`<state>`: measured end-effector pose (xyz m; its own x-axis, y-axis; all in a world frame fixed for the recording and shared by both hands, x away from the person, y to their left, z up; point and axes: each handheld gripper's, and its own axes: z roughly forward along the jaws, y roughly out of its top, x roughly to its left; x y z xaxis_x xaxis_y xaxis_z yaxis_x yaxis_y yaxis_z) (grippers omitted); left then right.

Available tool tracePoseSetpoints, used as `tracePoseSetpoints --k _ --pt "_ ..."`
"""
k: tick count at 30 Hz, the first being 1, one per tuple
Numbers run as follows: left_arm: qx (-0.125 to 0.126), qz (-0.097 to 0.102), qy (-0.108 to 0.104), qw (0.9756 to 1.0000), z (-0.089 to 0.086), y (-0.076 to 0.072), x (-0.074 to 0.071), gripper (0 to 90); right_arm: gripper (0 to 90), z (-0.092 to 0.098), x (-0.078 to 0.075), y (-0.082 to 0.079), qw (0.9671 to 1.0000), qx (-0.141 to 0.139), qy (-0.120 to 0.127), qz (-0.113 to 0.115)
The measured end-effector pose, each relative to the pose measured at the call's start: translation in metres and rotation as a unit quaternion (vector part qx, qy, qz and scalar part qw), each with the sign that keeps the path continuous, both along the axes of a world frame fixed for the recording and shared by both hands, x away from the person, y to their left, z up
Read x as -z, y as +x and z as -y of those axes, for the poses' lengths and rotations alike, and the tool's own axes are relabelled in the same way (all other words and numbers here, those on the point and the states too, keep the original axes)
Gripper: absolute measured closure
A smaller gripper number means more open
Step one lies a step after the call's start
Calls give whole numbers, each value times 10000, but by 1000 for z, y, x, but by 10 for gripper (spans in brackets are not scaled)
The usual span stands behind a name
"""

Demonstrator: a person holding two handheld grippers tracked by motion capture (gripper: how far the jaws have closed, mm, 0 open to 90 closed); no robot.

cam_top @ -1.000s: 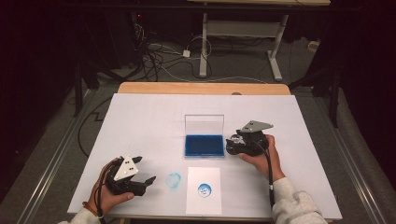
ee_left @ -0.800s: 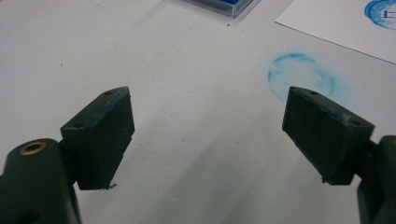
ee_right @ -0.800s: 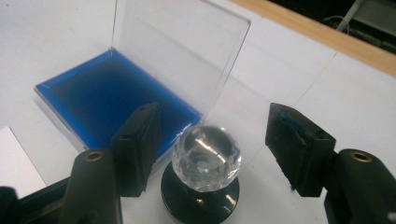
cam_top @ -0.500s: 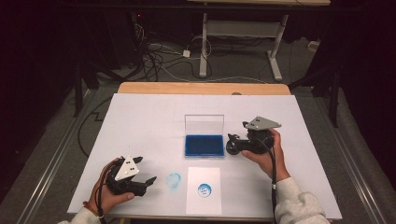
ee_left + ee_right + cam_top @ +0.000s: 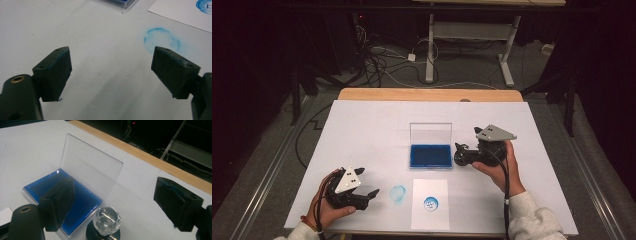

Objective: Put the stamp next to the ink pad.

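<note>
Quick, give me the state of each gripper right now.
Left gripper: open, holding nothing.
Right gripper: open, jaws just opened, stamp standing free between them.

Even overhead light brightens the white tabletop [image 5: 362, 130], while the room beyond it falls into near darkness. Shadows are soft and short. The high view is slightly grainy. In both gripper views the near jaws blur, and the clear lid [image 5: 90, 167] shows faint glare.
</note>
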<state>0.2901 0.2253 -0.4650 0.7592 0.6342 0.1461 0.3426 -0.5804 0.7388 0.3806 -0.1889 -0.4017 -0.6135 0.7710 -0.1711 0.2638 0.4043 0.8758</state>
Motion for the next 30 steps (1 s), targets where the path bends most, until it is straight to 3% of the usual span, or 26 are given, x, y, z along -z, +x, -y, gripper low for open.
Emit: tracePoseSetpoints --k 16,30 --pt "-1 2 0 10000 0 0 0 165 193 -2 -15 -23 9994 -188 -153 250" --pt "-4 -5 3 10000 0 0 0 165 195 -3 -19 -40 9983 -269 -337 383"
